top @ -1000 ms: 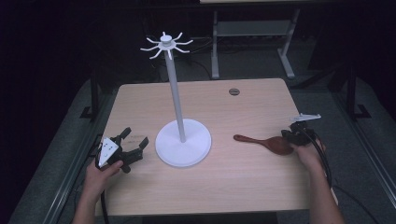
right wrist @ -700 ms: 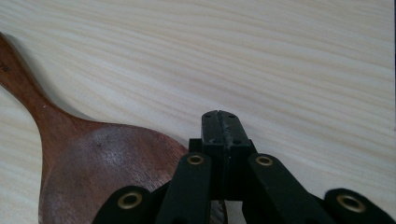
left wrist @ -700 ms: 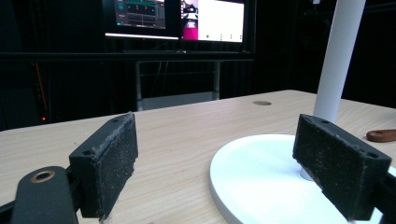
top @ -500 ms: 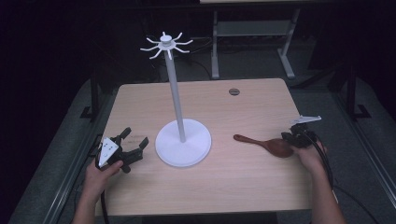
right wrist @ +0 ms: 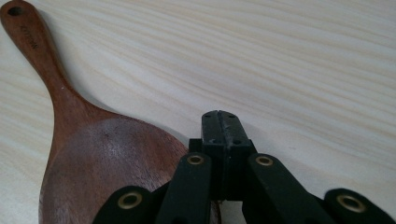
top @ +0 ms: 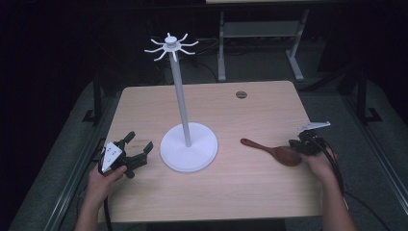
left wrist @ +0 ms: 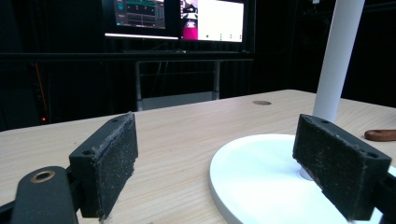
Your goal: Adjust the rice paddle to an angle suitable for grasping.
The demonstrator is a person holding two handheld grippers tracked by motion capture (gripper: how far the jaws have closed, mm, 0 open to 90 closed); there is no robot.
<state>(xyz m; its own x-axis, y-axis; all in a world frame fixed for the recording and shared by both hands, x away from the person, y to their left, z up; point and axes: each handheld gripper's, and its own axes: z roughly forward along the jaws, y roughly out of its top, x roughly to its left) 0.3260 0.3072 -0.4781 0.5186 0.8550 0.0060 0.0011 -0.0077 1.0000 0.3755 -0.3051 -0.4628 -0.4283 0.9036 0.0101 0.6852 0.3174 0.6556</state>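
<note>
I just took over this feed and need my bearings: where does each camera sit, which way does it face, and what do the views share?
High view: above the person's side, looking forward and down on the table; both forearms, the left gripper and the right gripper show.
Left gripper view: low over the table, looking between open jaws at the white stand.
Right gripper view: close above the tabletop, shut jaws beside the wooden spoon.
Shared: the spoon shows in all three views; the stand in the high and left gripper views.
</note>
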